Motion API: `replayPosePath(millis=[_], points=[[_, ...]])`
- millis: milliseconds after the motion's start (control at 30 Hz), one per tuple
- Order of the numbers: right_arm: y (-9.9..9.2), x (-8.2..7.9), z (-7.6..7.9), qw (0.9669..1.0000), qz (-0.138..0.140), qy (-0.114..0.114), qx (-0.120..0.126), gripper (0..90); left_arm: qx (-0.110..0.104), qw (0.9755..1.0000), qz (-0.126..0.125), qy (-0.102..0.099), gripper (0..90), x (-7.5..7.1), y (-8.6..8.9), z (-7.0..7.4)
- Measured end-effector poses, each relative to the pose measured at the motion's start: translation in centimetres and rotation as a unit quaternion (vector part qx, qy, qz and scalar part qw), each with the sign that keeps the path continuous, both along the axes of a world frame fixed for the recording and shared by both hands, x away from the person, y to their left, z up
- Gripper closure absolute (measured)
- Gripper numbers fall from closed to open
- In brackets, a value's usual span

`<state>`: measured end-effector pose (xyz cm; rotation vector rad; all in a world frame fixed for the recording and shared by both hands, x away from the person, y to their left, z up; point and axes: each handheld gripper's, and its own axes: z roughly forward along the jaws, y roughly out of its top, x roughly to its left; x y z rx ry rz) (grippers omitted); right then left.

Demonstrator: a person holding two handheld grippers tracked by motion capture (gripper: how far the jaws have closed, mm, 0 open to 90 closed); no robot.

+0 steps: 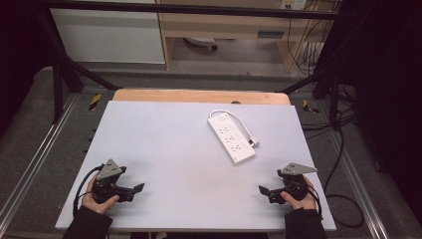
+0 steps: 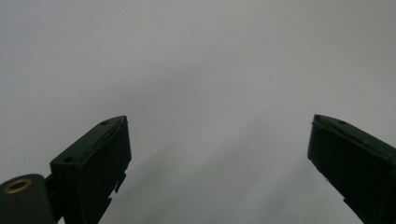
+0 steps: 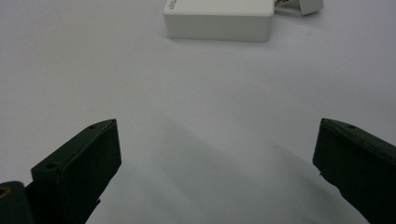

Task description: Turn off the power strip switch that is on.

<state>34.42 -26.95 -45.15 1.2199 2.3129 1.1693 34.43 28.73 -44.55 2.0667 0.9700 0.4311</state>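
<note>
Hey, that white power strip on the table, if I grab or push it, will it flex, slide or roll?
The power strip looks like a rigid plastic block, so probably stiff. It lies flat with square edges, so it should slide rather than roll. Its short cord loops alongside and would likely flop and trail.

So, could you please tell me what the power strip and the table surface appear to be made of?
The power strip looks like moulded white plastic, smooth and slightly glossy, with crisp rounded edges in the right gripper view. The table surface seems a matte pale grey sheet, perhaps laminate; a light wooden edge shows at its far side.
</note>
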Motion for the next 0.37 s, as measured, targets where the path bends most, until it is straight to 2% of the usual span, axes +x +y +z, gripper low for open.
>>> replayPosePath(millis=[367], points=[[0.17, -0.07, -0.23, 0.9999, 0.005, 0.004, -0.01, 1.6, 0.001, 1.0, -0.003, 0.002, 6.1, 0.01, -0.13, -0.04]])
